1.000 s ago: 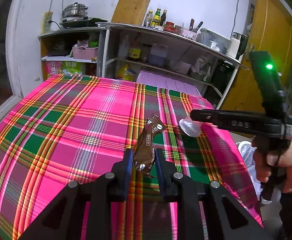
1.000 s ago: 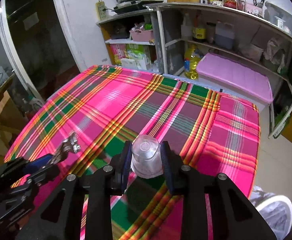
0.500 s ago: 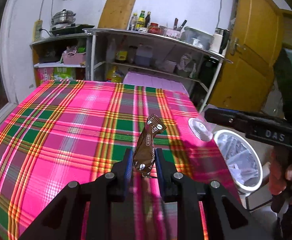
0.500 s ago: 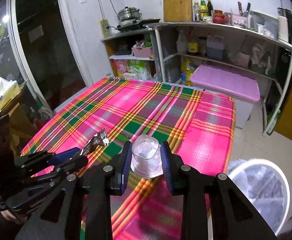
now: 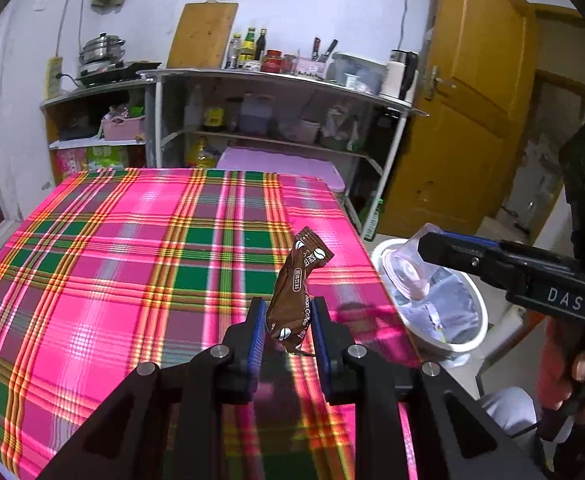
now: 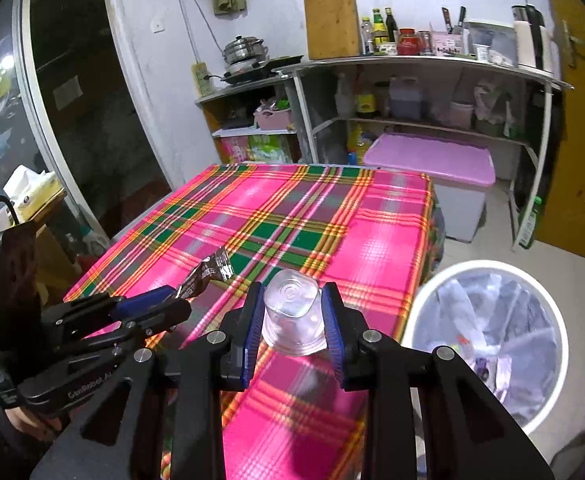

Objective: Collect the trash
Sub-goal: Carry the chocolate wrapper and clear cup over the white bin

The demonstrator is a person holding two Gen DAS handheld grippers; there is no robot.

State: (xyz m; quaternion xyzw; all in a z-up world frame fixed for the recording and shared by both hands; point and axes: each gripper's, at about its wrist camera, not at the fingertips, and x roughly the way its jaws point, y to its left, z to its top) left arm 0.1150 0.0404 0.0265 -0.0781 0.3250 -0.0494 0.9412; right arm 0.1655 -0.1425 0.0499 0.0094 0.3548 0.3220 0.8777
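Both grippers are closed on trash and held above the table. Left gripper (image 5: 286, 318) clamps the lower end of a brown coffee sachet (image 5: 298, 290), which stands up crumpled between the blue pads over the plaid tablecloth (image 5: 132, 264). Right gripper (image 6: 294, 316) squeezes a clear plastic cup (image 6: 292, 316), held with its base facing the camera; in the left wrist view the cup appears in front of the white waste bin (image 6: 488, 340) beside the table, though whether it is truly over the opening cannot be told.

The sachet looks light and limp: it bends above the pads, so a grip low on its body, as here, probably keeps it from flopping out. The cup seems thin, smooth and easily crushed; its walls taper, so it may slide out toward the narrow end. A hold across the middle of the wall looks safest.
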